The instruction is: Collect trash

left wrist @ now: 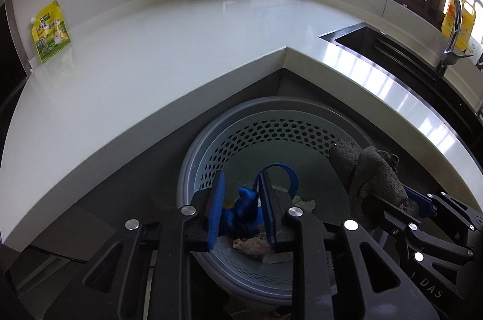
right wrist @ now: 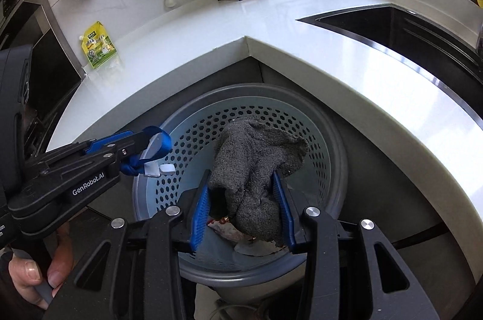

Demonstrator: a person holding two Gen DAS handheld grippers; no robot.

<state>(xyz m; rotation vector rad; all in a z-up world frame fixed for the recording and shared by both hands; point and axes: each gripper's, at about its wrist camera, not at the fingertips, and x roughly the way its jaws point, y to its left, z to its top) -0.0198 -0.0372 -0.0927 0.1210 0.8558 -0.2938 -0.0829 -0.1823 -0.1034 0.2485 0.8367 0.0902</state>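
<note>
A grey perforated trash basket (left wrist: 271,136) (right wrist: 302,123) stands on the floor in the counter's inner corner, with wrappers and paper at its bottom. My left gripper (left wrist: 241,211) (right wrist: 151,152) is shut on a blue strap (left wrist: 241,214) (right wrist: 161,143) with white clips and holds it over the basket's left side. My right gripper (right wrist: 243,205) (left wrist: 389,199) is shut on a grey woolly cloth (right wrist: 256,163) (left wrist: 371,169) and holds it above the basket's opening. A yellow-green pouch (left wrist: 49,31) (right wrist: 98,45) lies on the counter's far left.
The white L-shaped counter (left wrist: 181,42) (right wrist: 332,63) wraps around the basket. A dark sink (left wrist: 386,48) (right wrist: 392,24) with a tap is at the right. A rack, a dish stand and hanging utensils line the back wall. A yellow bottle (left wrist: 459,21) stands by the window.
</note>
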